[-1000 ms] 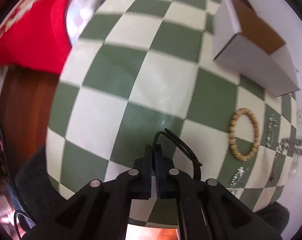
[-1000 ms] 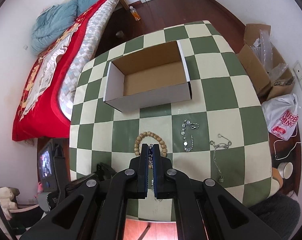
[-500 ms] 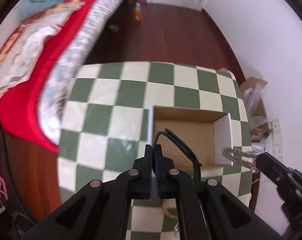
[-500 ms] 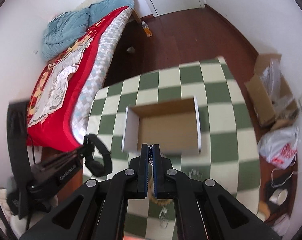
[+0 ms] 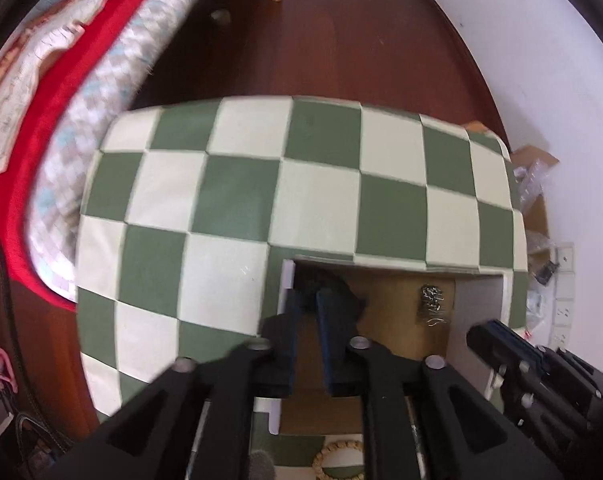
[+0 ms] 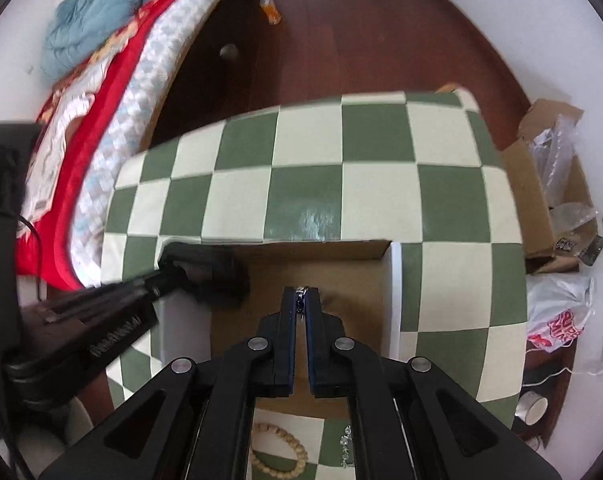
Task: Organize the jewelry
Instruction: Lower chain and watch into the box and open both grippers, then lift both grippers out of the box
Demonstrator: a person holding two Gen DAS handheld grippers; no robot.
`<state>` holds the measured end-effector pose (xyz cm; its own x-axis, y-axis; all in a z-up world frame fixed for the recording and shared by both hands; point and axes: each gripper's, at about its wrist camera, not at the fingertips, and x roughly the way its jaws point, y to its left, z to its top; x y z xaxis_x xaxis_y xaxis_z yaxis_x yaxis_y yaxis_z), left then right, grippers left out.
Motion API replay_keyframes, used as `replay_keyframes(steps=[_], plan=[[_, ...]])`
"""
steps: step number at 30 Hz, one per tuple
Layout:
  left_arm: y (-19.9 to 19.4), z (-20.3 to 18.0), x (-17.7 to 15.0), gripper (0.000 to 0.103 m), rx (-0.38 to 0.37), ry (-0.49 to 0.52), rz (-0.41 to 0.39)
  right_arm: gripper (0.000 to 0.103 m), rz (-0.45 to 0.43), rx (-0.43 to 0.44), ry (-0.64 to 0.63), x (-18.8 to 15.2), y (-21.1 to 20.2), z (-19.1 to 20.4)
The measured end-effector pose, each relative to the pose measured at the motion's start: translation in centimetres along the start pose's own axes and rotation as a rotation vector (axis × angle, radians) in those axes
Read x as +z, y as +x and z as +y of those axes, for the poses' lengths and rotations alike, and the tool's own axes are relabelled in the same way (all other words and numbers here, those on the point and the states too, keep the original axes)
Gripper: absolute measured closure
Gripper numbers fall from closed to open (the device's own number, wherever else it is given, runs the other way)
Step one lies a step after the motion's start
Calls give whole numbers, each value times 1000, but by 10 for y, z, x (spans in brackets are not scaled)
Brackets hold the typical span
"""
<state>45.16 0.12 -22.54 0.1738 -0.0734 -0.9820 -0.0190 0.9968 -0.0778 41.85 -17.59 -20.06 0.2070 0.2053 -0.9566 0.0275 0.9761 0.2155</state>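
Left gripper (image 5: 307, 300), jaws just opening, empty over the cardboard box (image 5: 401, 300); right gripper (image 6: 300, 294) pinches a silver chain (image 6: 300, 291) above it.

Both tools point pretty much straight down, side by side. Left tool (image 5: 310, 300) has just been opening, jaws now a bit apart with a dark blurry thing at the tips, can't tell if it's gripped. Right tool (image 6: 300, 294) is pinched shut on a small silvery bit.
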Motion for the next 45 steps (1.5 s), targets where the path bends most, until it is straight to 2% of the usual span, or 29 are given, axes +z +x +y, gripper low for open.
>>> replay_keyframes(steps=[1, 2, 3, 4, 5, 7, 8, 9, 10, 11, 14, 16, 19, 27, 39, 45], plan=[[-5, 1, 1, 63, 0, -4, -16, 94, 7, -2, 4, 0, 2, -2], [-9, 2, 2, 36, -8, -14, -33, 81, 8, -8, -1, 0, 1, -3], [-16, 4, 3, 14, -2, -20, -59, 73, 6, -22, -2, -1, 0, -5], [-20, 5, 3, 11, 7, -23, -75, 57, 6, -34, 1, -2, -2, -6], [-28, 7, 1, 11, 20, -25, -101, 48, 8, -37, 5, -4, -4, -7], [-36, 8, -2, 8, 49, -21, -128, 40, 2, -68, -7, -8, -12, -6], [-39, 9, -5, 0, 61, -19, -144, 32, -3, -86, -19, -11, -15, -4], [-44, 11, -8, 0, 83, -16, -166, 26, -2, -115, -28, -14, -18, -3], [-48, 12, -11, 0, 95, -12, -182, 14, -2, -137, -37, -18, -20, -1], [-51, 14, -17, 0, 105, -10, -195, 6, 0, -154, -49, -21, -21, 1], [-57, 18, -35, 0, 138, -6, -239, 5, -10, -228, -72, -33, -23, 4], [-58, 20, -47, 0, 165, -1, -263, 1, -3, -237, -65, -43, -21, 3], [-61, 23, -67, 0, 189, 9, -296, 0, -20, -238, -53, -60, -21, 1], [-70, 28, -106, 0, 208, 8, -319, 0, -76, -237, -25, -94, -31, 1], [-121, 36, -167, 0, 177, 11, -396, 0, -242, -248, -48, -138, -98, 20], [-158, 39, -193, 0, 173, 11, -462, 0, -324, -250, -70, -167, -134, 31]])
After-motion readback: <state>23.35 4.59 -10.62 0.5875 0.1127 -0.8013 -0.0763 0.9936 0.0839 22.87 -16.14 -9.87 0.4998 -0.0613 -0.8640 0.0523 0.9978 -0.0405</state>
